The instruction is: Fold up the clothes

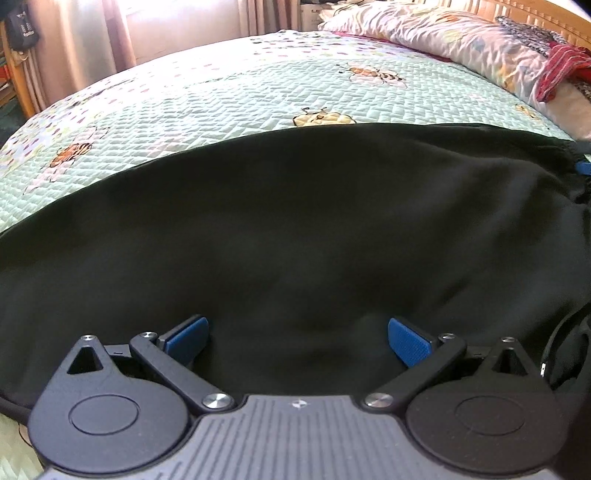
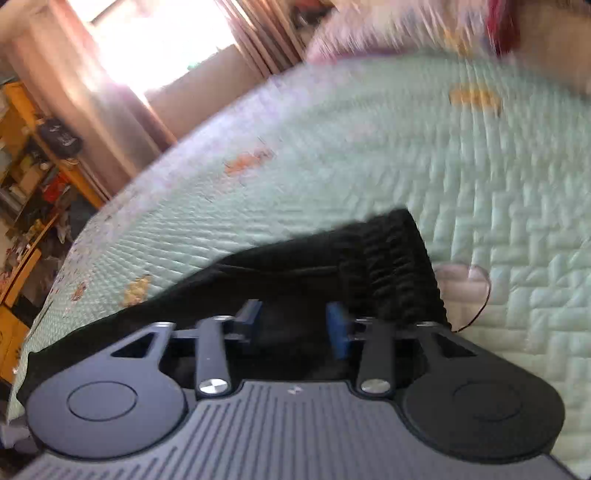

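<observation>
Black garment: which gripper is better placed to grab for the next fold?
Right, probably. The right gripper sits over the black garment at its ribbed end, an edge within reach. The left gripper is open over mid-cloth, no edge between its fingers.

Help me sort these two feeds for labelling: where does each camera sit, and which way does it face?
Left wrist: on the left gripper, looking down over the black garment toward the pillows; its open blue pads show.
Right wrist: on the right gripper, tilted, blurred, over the garment's ribbed edge; its parted pads show.
Shared: black garment, green quilt, curtains.
</observation>
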`<action>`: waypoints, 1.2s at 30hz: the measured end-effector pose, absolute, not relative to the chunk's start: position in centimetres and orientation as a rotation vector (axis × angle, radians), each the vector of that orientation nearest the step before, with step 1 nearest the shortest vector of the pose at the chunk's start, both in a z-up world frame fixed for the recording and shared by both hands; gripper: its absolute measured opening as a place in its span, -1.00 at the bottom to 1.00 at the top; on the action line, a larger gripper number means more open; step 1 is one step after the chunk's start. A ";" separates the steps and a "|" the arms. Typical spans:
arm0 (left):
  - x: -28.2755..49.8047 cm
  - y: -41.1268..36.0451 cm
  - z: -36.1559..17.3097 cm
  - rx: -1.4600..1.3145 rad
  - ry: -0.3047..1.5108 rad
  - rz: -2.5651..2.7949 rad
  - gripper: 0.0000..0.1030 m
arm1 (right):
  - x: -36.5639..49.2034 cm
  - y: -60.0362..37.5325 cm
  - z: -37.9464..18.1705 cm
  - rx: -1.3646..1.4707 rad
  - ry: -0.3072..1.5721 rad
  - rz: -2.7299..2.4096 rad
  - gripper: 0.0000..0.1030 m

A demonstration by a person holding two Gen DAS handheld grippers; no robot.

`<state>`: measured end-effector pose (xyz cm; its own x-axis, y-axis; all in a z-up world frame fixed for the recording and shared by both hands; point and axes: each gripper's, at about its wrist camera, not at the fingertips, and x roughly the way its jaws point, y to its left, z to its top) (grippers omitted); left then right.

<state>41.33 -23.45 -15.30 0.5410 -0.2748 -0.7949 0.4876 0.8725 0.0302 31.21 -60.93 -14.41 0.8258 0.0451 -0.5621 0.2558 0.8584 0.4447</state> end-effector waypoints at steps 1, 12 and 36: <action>41.3 -23.4 -15.3 0.260 0.889 -0.457 0.99 | 30.5 -59.5 -13.7 0.494 0.580 -0.085 0.80; 40.8 -23.2 -15.4 0.254 0.869 -0.442 0.99 | 35.3 -58.7 -16.8 0.428 0.759 -0.167 0.71; 40.6 -23.2 -15.5 0.251 0.859 -0.437 0.99 | 26.6 -57.6 -12.9 0.730 0.447 -0.203 0.82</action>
